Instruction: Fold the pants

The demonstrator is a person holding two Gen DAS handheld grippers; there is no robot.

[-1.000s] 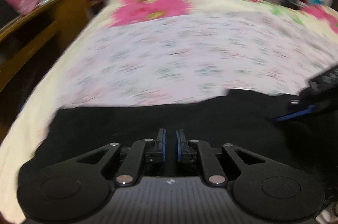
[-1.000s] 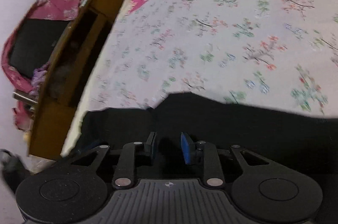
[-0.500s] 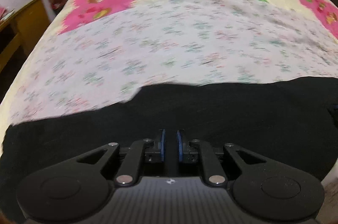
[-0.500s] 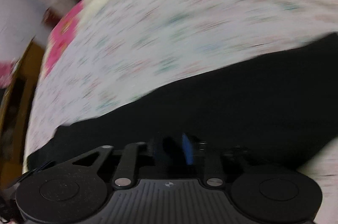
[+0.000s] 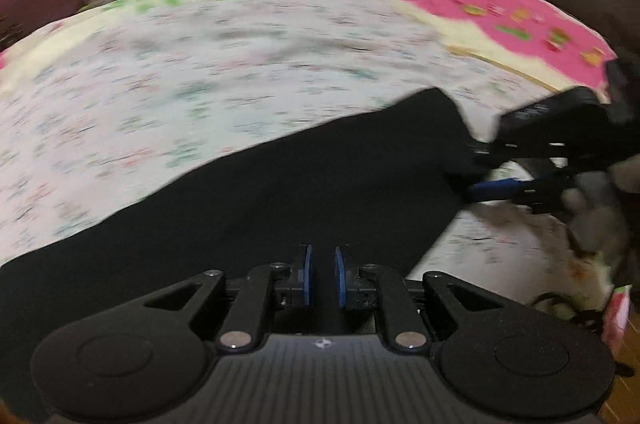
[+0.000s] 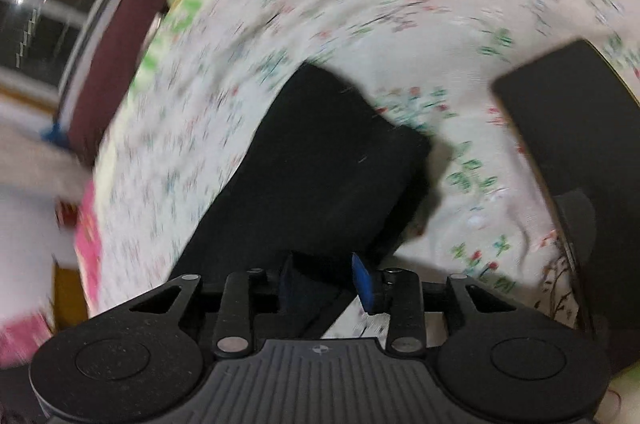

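Black pants [image 5: 280,184] lie spread flat across the floral bed, one end folded over.

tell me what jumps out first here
Black pants stretch across a floral bedsheet, filling the lower middle of both views. The left hand-held gripper is pinched on the fabric near its lower edge. The right hand-held gripper, at the cloth's right end, is opening with fabric between its fingers.

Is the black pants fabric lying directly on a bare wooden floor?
No, the black pants lie on a floral bedsheet covering the bed.
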